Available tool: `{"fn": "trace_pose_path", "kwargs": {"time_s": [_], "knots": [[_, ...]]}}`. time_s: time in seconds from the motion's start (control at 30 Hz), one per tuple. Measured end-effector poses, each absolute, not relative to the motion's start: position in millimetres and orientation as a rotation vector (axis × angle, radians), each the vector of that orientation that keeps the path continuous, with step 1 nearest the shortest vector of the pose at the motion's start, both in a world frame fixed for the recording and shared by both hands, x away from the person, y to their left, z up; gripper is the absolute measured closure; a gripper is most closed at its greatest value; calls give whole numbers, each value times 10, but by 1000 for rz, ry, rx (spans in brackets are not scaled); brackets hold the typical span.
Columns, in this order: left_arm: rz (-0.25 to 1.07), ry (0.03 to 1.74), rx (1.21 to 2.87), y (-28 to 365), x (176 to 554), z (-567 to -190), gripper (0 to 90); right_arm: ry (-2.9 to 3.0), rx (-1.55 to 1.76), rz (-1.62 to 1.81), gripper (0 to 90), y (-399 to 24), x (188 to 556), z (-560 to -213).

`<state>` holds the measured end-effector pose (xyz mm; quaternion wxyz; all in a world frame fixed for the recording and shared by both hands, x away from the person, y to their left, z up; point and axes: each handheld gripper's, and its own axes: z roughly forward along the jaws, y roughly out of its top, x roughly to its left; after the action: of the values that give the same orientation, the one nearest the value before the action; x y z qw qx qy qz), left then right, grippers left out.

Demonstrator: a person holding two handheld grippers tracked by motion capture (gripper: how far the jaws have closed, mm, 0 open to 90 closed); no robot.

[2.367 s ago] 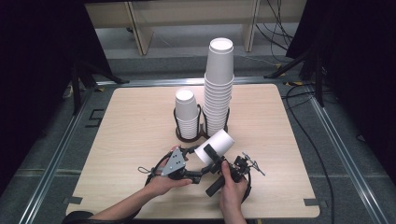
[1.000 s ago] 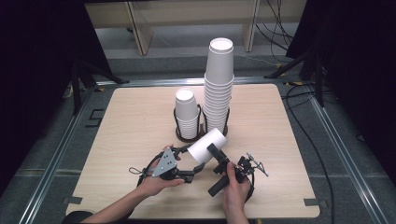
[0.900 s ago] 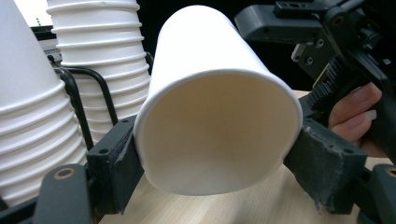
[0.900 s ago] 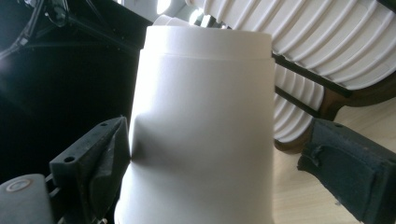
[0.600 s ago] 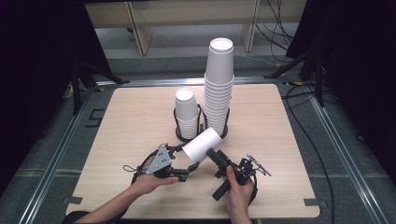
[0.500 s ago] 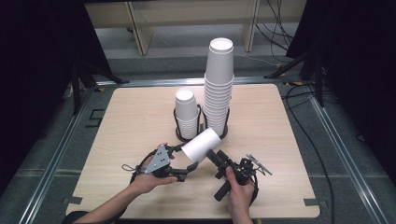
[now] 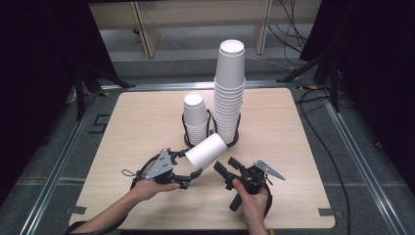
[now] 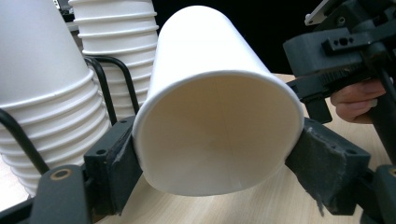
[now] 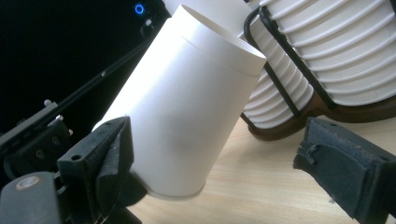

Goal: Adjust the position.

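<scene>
1. The cup [image 7: 206,151] is a single white paper cup, held tilted above the table [image 7: 137,122] near its front edge, just in front of the cup holder [image 7: 210,139]. Its open mouth faces down toward the left gripper [image 7: 192,175]; its closed base points up toward the stacks.
2. The cup's inside, seen in the left gripper view [image 8: 219,135], is empty.
3. The left gripper clamps the cup at its rim, one pad on each side of the mouth, squeezing it slightly oval.
4. The right gripper [image 7: 221,168] sits just right of the cup with jaws parted. In the right gripper view [image 9: 233,172] one pad lies against the cup wall; the other stands clear, so it does not grip.
5. The holder is a black wire rack on a dark base, with two bays.
6. The left bay holds a short stack [image 7: 195,115] of nested cups.
7. The right bay holds a tall stack [image 7: 229,93], its top cup open and empty.
</scene>
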<state>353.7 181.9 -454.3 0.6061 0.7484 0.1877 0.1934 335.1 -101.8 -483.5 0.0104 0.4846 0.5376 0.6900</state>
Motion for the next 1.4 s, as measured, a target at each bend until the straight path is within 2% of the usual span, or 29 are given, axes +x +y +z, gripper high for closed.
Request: {"fn": "trace_pose_path", "kwargs": {"time_s": [0.27, 0.53, 0.83, 1.07, 1.4], "knots": [[435, 423, 1755, 1922, 3560, -4515, 218, 1741, 1428, 2077, 108, -1030, 3350, -4826], [410, 402, 1788, 2032, 3611, -4469, 216, 1856, 1291, 1939, 152, -1059, 3365, -4826], [384, 350, 1898, 2141, 3644, -4416, 215, 2032, 1109, 1830, 152, -1124, 3407, -4767], [388, 314, 1945, 2180, 3676, -4357, 215, 2068, 1096, 1781, 151, -1164, 3410, -4735], [316, 251, 2041, 2197, 3724, -4288, 215, 2086, 1088, 1785, 149, -1163, 3403, -4718]]}}
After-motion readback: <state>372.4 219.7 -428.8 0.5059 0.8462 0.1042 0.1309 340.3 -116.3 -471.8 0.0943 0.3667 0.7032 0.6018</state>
